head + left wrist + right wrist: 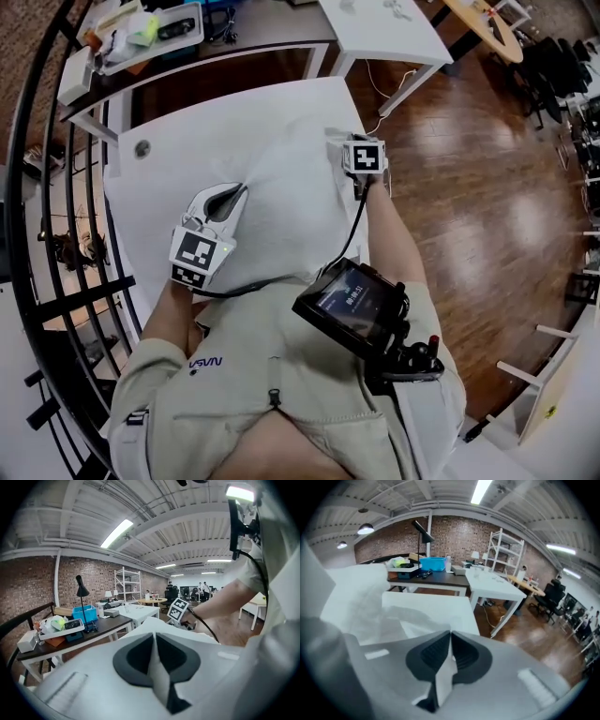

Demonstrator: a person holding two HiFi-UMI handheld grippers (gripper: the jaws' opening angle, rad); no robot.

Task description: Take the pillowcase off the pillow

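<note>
The pillow in its white pillowcase lies on the white table, right in front of me. My left gripper is at the pillow's near left side, shut on a fold of pillowcase fabric that runs between its jaws. At the far right corner my right gripper is also shut, and a strip of the white pillowcase is pinched between its jaws. In the right gripper view the pillow bulges up at the left. From the left gripper view the right gripper's marker cube shows beyond the pillow.
A dark desk with a tray and a blue bin stands behind the table, a second white table beside it. A black railing runs along the left. Wooden floor lies to the right. A small round fitting sits in the tabletop.
</note>
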